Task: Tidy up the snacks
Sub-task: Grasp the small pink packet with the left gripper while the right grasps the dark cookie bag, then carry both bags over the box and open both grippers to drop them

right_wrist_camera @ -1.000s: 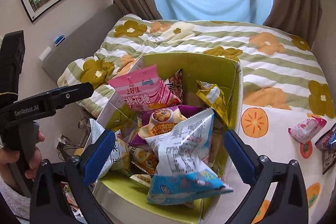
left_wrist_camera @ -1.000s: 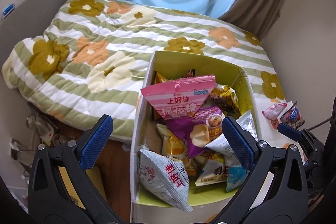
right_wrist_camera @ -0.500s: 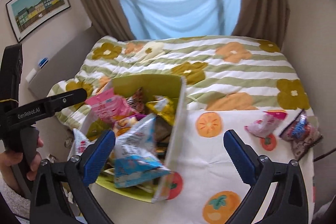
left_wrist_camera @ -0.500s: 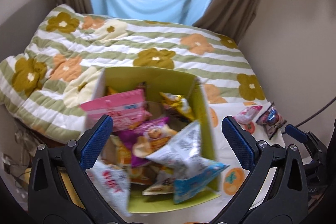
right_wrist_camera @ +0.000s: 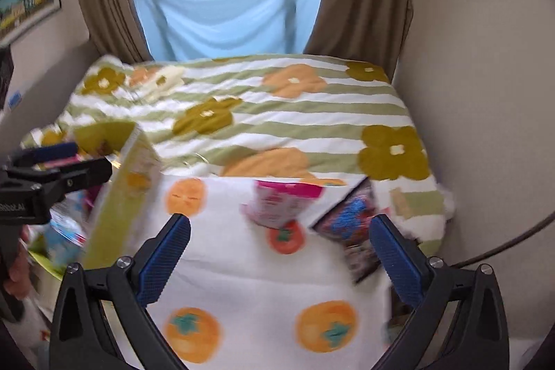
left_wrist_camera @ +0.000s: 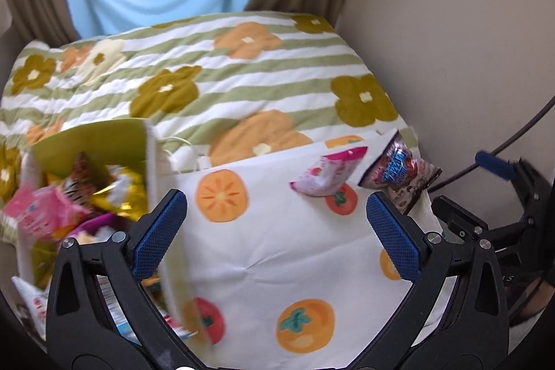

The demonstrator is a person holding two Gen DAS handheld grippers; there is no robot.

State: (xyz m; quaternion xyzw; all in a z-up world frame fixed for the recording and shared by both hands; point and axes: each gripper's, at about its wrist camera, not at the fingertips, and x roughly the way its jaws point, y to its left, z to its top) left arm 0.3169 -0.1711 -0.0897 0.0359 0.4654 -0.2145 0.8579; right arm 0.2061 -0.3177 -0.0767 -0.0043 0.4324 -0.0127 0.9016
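Both grippers, left [left_wrist_camera: 276, 229] and right [right_wrist_camera: 280, 252], have jaws released, empty. Pink packet [left_wrist_camera: 327, 174] and dark packet [left_wrist_camera: 402, 170] lie at one o'clock, evidently awaiting transfer into the box [left_wrist_camera: 93, 137].

The left wrist view looks forward and down between its own blue-padded fingers [left_wrist_camera: 160, 230] over a white fruit-print cloth [left_wrist_camera: 277, 252], with the green snack box [left_wrist_camera: 86, 141] close at its left edge and the bed [left_wrist_camera: 215, 71], the blue curtain and the window farther ahead. The right wrist view faces nearly the same way from a spot further right, looking between its fingers [right_wrist_camera: 165, 255] and catching the left gripper [right_wrist_camera: 55, 175] at its left edge. Both views share the cloth, the box [right_wrist_camera: 121, 196], the pink packet [left_wrist_camera: 329, 170] [right_wrist_camera: 282, 201], the dark packet [left_wrist_camera: 402, 169] [right_wrist_camera: 350, 224] and the bed [right_wrist_camera: 277, 106]; the right view is blurred.
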